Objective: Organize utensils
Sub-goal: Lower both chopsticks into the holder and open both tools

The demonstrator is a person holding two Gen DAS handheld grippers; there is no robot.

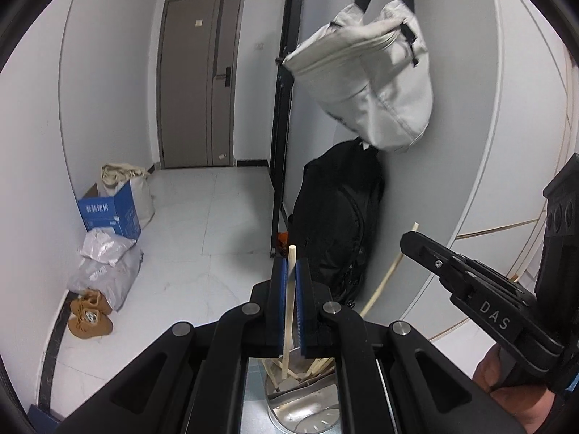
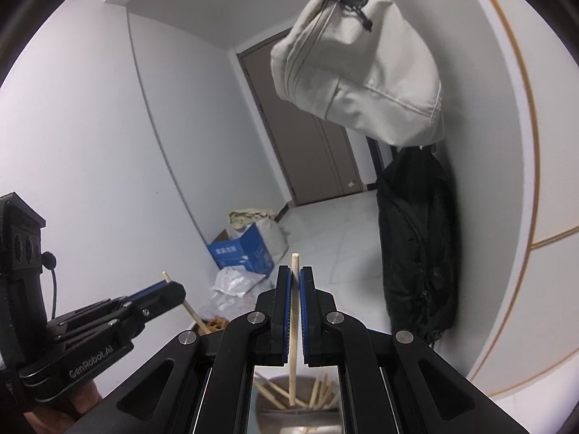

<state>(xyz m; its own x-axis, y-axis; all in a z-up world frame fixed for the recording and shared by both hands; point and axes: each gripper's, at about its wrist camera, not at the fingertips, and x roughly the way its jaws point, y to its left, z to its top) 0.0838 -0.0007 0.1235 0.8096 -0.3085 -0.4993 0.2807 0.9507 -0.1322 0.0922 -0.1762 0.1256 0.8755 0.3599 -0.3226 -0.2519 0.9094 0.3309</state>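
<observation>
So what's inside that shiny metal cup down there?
Wooden chopsticks lean inside the metal cup, several crossing each other. Each gripper's own body covers most of the cup, so its bottom and the full count of sticks stay hidden.

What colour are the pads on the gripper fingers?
Blue pads, clearest in the right wrist view.

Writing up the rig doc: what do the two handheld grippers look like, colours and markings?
Both are matte black linkage frames with round silver pivot pins and blue ribbed pads lining the fingers. The left gripper carries "GenRobot.AI" lettering on its side, a boxy black camera housing and a thin black cable. The right gripper shows "DAS" in pale letters.
</observation>
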